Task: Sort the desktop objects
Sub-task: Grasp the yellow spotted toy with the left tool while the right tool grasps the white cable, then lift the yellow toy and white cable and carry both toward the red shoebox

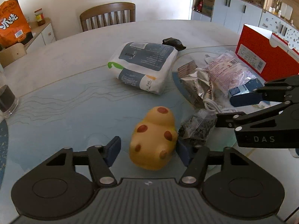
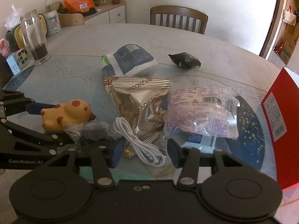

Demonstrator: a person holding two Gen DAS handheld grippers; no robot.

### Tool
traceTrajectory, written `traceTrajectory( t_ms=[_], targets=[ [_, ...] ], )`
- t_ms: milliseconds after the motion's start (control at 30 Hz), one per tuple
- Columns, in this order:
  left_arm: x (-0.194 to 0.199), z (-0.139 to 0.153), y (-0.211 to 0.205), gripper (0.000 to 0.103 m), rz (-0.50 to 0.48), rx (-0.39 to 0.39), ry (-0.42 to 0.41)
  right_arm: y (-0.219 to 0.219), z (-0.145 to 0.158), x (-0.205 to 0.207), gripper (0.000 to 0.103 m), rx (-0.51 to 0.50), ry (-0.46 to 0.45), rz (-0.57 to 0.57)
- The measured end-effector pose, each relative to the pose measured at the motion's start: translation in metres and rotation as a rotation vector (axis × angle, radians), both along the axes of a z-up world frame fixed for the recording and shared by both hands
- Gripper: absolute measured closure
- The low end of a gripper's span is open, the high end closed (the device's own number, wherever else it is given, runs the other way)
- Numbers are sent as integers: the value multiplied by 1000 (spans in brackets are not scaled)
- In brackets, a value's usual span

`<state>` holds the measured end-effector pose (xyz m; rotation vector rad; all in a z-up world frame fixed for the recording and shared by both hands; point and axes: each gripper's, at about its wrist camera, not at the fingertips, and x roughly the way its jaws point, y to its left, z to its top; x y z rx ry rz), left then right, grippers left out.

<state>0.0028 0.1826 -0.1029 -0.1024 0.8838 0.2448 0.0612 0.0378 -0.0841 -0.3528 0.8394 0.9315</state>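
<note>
Looks light, soft and squashy, this yellow spotted toy point(image 1: 154, 138), probably rubbery and a little slick on its rounded back; best taken across the plump middle, not by the small head end. Lies on its side on the glass-topped worktop point(image 1: 61, 112), between the pads of the left claw point(image 1: 149, 150). Spread wide, that claw: right pad touching or nearly touching the toy's flank, left pad point(image 1: 113, 149) well clear, so nothing gripped yet. Close beside the toy, a small clear bag of dark bits point(image 1: 196, 128), easy to snag along with it. Also open and empty, the right claw point(image 2: 144, 154), straddling a coiled white cable point(image 2: 138, 140) in front of a crinkly foil packet point(image 2: 140, 102).
</note>
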Motion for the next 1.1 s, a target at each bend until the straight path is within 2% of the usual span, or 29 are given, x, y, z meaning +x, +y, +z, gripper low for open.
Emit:
traceTrajectory(
  t_ms=[100,233,300,400,633,1100],
  targets=[
    [1,0,0,46,-2,-3,-6,1,-1,1,64,-10,7,-3],
    [2,0,-1,54,-11,-13,-12,0,0,2,67,-10,18,-5],
    [2,0,-1,55,-11,-12,-13,1,1,1,69,-11,16,1],
    [2,0,0,56,-3,-16,-14,1,4,-1,78,-12,8,2],
    [-3,3,6,58,29,-24,-21,-2,10,-2,87,-23,-8,-16],
    [-15,30,6,58,52,-20,-49,-21,33,-6,88,-13,-9,-70]
  ],
)
